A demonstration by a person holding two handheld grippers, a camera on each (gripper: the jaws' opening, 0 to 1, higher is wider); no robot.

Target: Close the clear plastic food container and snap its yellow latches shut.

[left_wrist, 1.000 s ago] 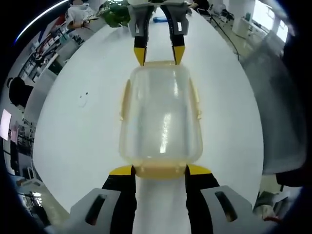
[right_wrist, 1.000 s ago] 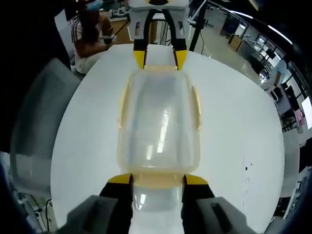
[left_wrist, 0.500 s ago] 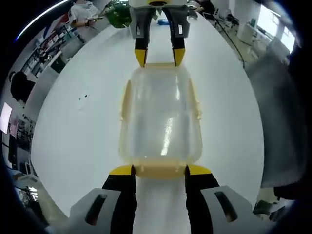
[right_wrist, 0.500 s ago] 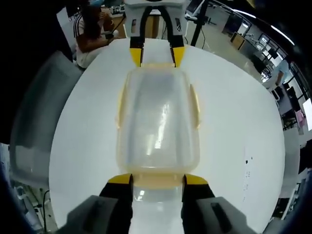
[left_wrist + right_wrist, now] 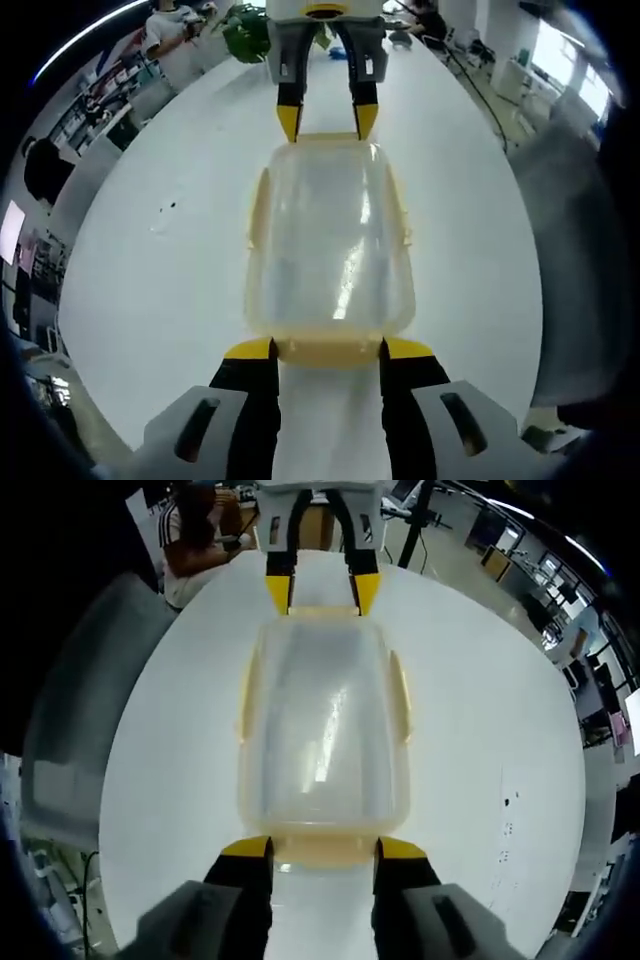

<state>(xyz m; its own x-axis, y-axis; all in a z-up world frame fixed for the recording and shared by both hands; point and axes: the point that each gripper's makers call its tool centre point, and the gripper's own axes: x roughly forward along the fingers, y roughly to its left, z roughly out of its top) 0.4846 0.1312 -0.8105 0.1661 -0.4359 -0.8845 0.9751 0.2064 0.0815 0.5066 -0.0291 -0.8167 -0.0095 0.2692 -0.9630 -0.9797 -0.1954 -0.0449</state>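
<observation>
A clear container (image 5: pixel 328 245) lies on a white table (image 5: pixel 150 280). The left gripper (image 5: pixel 327 349) brackets its near yellow latch (image 5: pixel 328 349). The right gripper (image 5: pixel 326 118) brackets the far end.

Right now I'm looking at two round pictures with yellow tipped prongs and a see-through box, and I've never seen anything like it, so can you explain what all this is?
A person holds a two-pronged claw in each hand, and each claw carries a fisheye camera looking along its own prongs. That is why both pictures are round and warped.

In the left gripper view, the left claw rises from the bottom, its yellow tips either side of a yellow end latch of the clear plastic container. The claw coming in from the top is the right one.

The right gripper view shows the same container from the opposite end, with the right claw at the bottom around the other end latch.

The container sits on a white table with its lid on. Yellow side latches run along its long edges. Both claws are open, bracketing the ends rather than pinching anything. People sit in the background.
</observation>
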